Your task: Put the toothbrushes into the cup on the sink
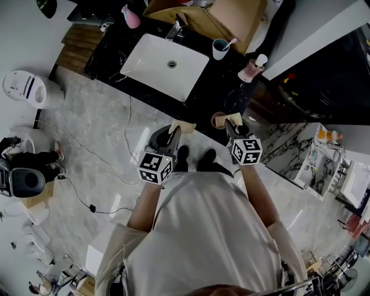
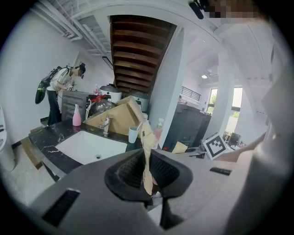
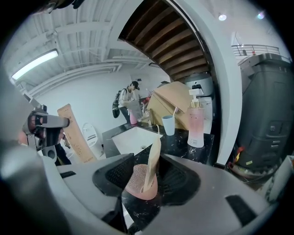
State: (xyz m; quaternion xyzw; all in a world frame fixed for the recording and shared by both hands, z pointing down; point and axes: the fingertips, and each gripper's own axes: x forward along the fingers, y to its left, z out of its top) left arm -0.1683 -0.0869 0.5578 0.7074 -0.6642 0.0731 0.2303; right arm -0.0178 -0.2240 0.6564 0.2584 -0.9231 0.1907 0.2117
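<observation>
The light blue cup stands on the black counter right of the white sink, with one toothbrush leaning in it; it also shows far off as the cup and the cup. My left gripper is shut on a long tan toothbrush carton, held upright at the counter's front edge. My right gripper is open: a tan paper strip stands in a small pink dotted pot between its jaws, with neither pad touching it.
A pink pump bottle stands right of the cup. Behind the sink are a tap, a pink bottle and a cardboard box. Another person stands at the far end. Cables cross the floor at the left.
</observation>
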